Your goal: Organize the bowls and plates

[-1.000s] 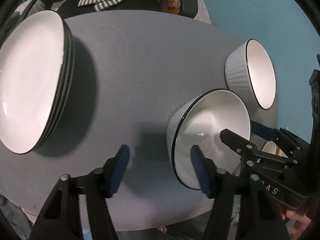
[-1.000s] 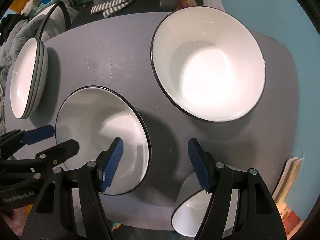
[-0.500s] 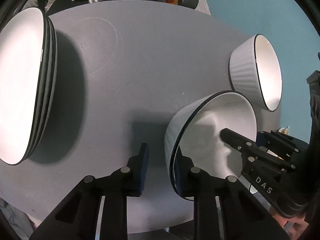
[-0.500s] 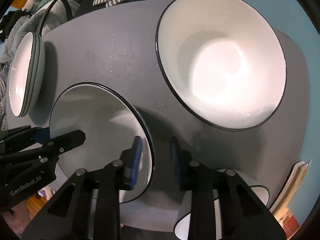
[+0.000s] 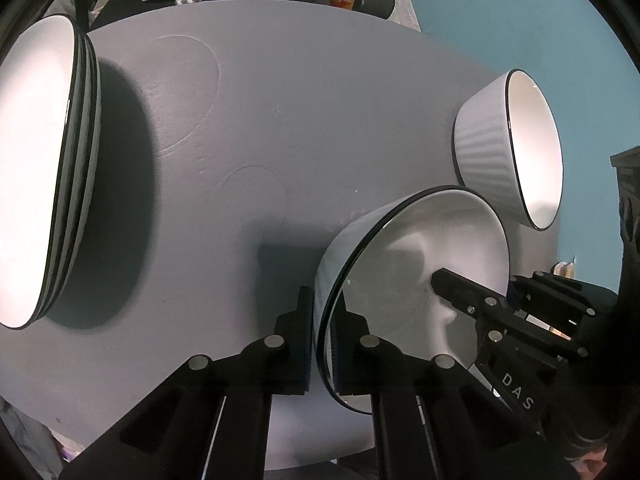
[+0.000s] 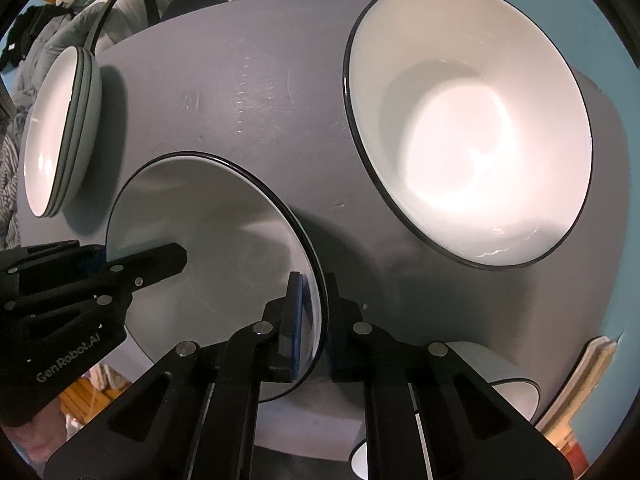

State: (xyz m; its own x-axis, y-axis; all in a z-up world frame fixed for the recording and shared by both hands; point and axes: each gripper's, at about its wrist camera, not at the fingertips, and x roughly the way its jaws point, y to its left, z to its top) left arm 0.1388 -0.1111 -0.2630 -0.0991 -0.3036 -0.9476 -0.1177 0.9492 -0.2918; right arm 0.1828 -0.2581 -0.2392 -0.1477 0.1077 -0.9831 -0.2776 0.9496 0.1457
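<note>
Both grippers pinch the same white black-rimmed bowl on opposite rims. The left gripper has its fingers closed narrow across the rim nearest the plates, and the right gripper clamps the other rim. The bowl sits near the front of the grey round table. A ribbed bowl stands just beside it; a stack of plates rests well apart at far left

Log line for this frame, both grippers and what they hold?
left gripper: shut on near bowl rim | right gripper: shut on opposite rim | plate stack: untouched
</note>
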